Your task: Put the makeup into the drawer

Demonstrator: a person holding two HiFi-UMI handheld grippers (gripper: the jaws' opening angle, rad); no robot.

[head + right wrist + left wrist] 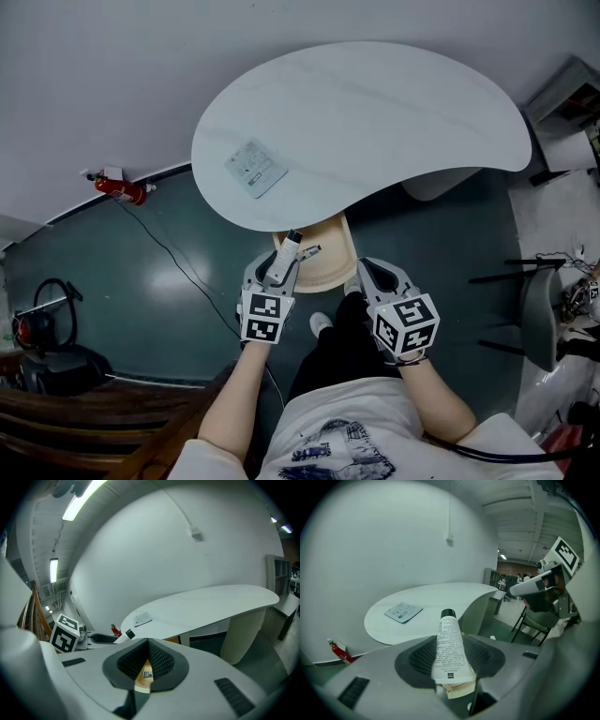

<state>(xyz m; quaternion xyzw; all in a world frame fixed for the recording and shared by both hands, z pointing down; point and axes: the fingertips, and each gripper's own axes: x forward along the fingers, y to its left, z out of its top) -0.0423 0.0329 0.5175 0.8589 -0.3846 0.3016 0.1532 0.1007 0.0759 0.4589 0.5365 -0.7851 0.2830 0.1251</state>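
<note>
While the big white table (375, 122) is smooth and bean-shaped, the right gripper (147, 663) has its dark ribbed pads pressed together on nothing. The left gripper (451, 670) pinches the soft white makeup tube (450, 644), whose long axis runs away from the person, black round cap toward the far table.

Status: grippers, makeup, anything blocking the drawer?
Left gripper shut on white plastic tube with black cap. Right gripper shut, empty. Pale wooden drawer ahead under white table; path looks clear.

Steep head view, low gripper views: common table (375, 122)
</note>
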